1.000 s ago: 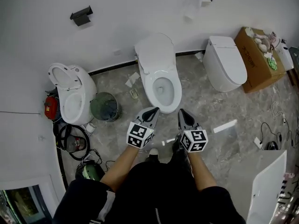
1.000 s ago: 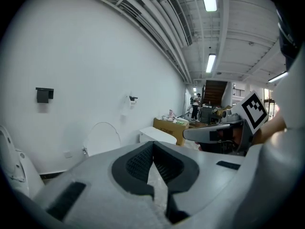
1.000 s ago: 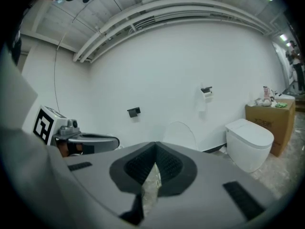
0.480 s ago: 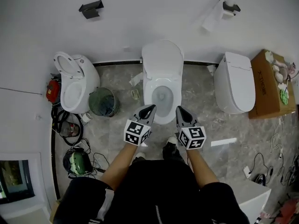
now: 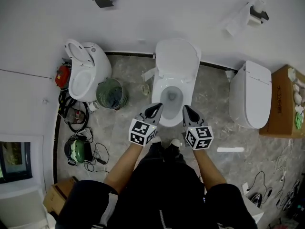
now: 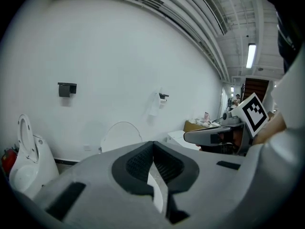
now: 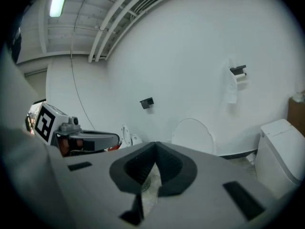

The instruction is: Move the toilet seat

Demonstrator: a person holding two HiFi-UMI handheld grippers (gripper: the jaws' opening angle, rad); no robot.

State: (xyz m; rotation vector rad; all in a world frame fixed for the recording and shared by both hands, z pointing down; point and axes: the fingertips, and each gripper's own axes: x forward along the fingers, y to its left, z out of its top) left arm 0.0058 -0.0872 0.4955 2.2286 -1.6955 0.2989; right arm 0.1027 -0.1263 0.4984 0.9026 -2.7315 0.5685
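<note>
The middle toilet stands against the wall with its white lid raised; the seat ring lies around the open bowl. Both grippers hover side by side over the bowl's front rim, apart from it. My left gripper is shut and empty, at the rim's left front. My right gripper is shut and empty, at the right front. In the left gripper view the shut left gripper points at the raised lid. The right gripper likewise faces the lid.
A second toilet with its lid up stands at the left, beside a green bin and cables. A closed toilet and a cardboard box stand at the right. A paper holder hangs on the wall.
The head view has swung, so the toilets sit further right and lower in the frame. Both grippers stay shut at the front of the middle bowl.
</note>
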